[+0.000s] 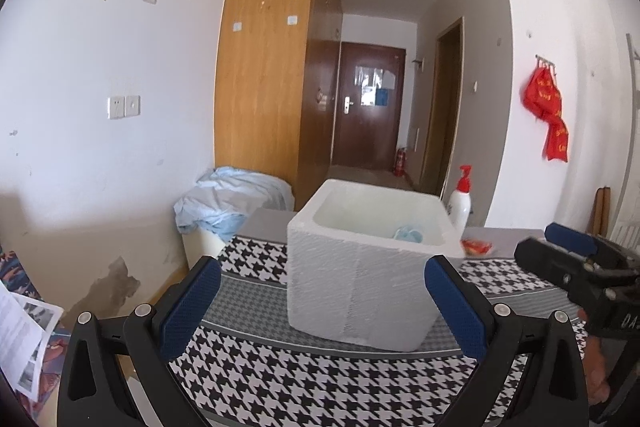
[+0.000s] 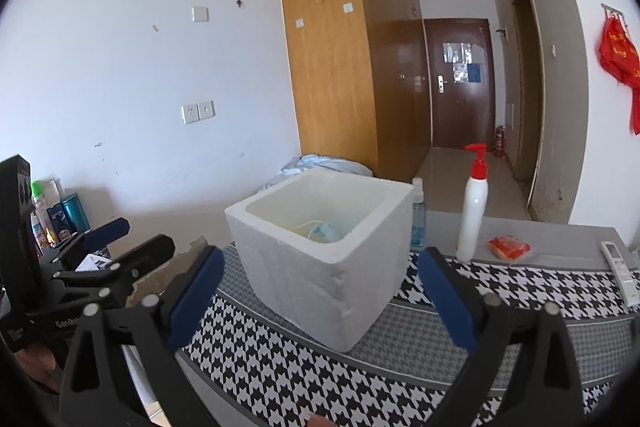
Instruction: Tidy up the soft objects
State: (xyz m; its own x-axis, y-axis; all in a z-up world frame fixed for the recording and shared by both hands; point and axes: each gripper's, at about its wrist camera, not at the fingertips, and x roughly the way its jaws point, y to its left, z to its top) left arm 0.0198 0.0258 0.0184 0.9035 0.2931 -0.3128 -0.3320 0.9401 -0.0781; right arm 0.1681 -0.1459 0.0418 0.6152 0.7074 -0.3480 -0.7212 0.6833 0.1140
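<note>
So we've got both grippers hanging in front of the white foam box (image 1: 360, 267), which sits on the checkered cloth (image 1: 280, 379) on the worktop. The left gripper (image 1: 322, 303) and right gripper (image 2: 320, 297) both have their fingers spread wide with nothing between them. The soft blue things (image 2: 322, 231) are lying down inside the box, and a small red packet (image 2: 510, 247) sits near the white pump bottle (image 2: 472, 211).

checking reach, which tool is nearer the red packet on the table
Right. The red packet lies beyond the right tool, to its right past the white bottle. The left tool sits further left, with the foam box and the right tool between.
</note>
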